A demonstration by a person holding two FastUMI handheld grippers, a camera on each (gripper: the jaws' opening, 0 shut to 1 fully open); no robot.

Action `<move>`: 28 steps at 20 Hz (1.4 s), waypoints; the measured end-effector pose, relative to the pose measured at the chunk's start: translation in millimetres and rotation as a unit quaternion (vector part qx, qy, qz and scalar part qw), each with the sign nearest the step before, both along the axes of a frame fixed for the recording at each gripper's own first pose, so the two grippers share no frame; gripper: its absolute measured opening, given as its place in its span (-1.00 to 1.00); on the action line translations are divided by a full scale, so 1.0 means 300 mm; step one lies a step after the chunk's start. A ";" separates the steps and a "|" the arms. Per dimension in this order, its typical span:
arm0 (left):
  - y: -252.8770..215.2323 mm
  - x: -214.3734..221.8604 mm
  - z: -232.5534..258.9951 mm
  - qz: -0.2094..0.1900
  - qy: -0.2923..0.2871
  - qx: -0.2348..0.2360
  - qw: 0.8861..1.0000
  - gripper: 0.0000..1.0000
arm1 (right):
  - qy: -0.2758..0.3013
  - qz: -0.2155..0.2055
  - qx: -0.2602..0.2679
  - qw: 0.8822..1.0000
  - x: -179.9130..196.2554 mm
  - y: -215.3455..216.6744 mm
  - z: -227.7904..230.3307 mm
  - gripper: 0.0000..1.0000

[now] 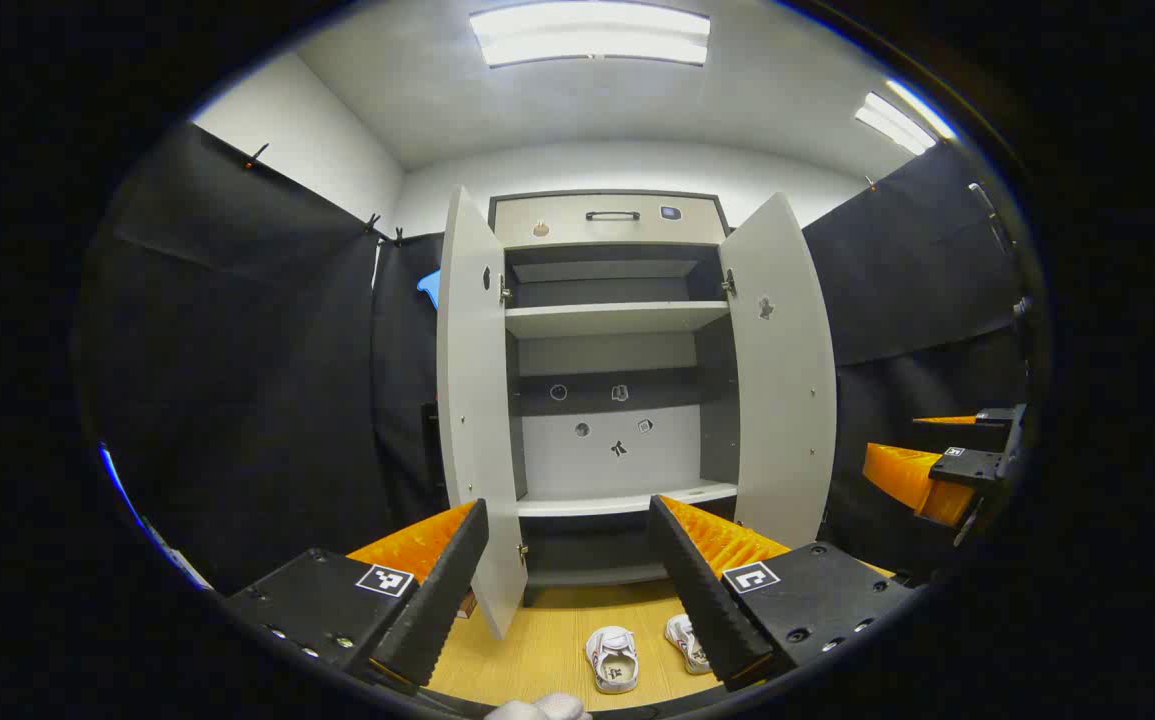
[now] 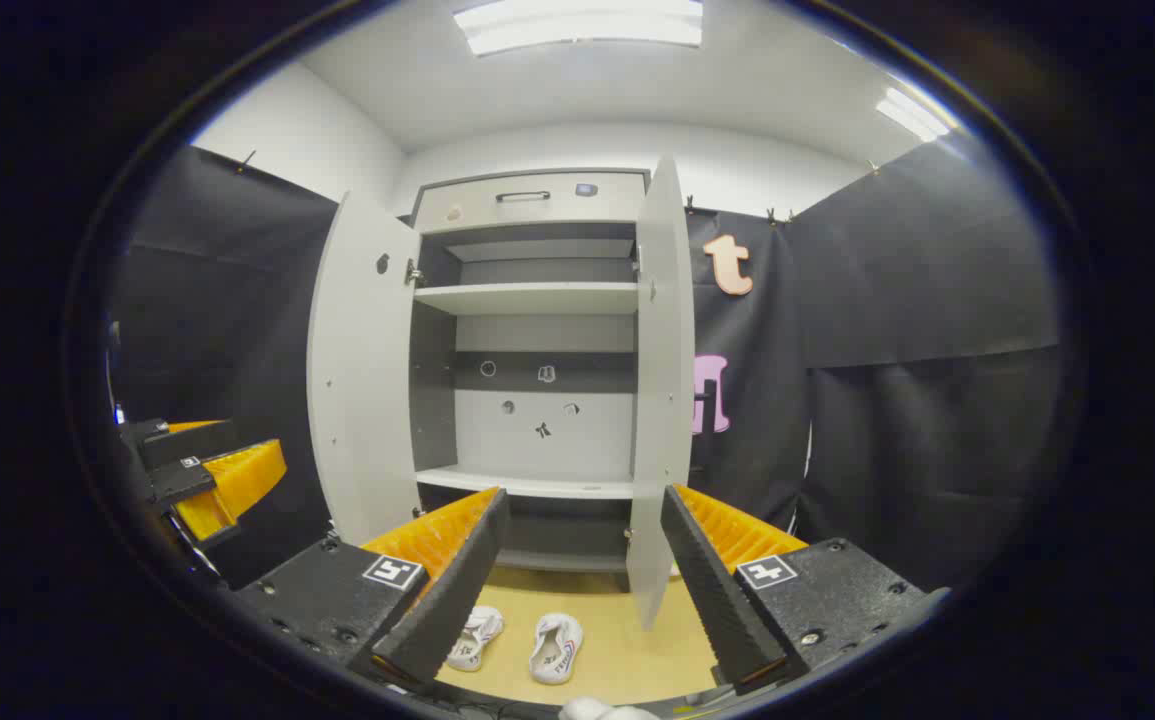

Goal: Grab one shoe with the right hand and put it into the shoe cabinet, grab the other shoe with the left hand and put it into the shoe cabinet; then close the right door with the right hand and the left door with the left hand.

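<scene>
Two white shoes lie side by side on the wooden floor before the shoe cabinet: one shoe and the other shoe in the left gripper view, again as a shoe and a second shoe in the right gripper view. Both cabinet doors stand wide open: left door, right door. My left gripper is open above the shoes, holding nothing. My right gripper is open too, empty, well above the floor. The right gripper also shows at the left gripper view's far right.
The cabinet has several shelves and a top drawer with a handle. Black cloth walls close in on both sides. The right door's edge stands between my right fingers and the wall. A bit of white glove shows at the bottom.
</scene>
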State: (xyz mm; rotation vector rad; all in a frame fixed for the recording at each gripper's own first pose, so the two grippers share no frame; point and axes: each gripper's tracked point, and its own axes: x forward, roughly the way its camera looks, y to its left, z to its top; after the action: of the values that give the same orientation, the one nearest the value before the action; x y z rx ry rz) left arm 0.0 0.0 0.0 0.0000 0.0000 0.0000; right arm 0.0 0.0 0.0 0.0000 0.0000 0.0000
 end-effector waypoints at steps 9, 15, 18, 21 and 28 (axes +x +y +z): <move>0.021 0.007 -0.006 0.006 0.005 0.000 1.000 0.93 | 0.003 0.001 -0.002 1.000 0.023 0.034 -0.015 0.96; 0.059 0.017 -0.009 0.006 0.006 0.000 1.000 0.93 | 0.004 0.002 -0.003 1.000 0.017 0.054 -0.019 0.96; 0.065 0.012 -0.014 0.005 0.007 0.000 1.000 0.93 | 0.006 0.003 -0.004 1.000 0.014 0.059 -0.027 0.96; 0.074 0.001 -0.026 0.006 0.010 0.002 1.000 0.93 | 0.016 0.002 -0.010 1.000 0.014 0.063 -0.066 0.99; 0.085 0.006 -0.049 0.011 0.014 0.017 1.000 0.93 | 0.126 0.016 -0.014 0.992 0.057 0.091 -0.432 0.98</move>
State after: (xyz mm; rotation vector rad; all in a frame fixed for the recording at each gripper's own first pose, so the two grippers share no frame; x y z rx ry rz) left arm 1.8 25.4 -14.8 0.0339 0.0276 0.0225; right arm 17.2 27.2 -129.5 -0.0275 0.2521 0.0312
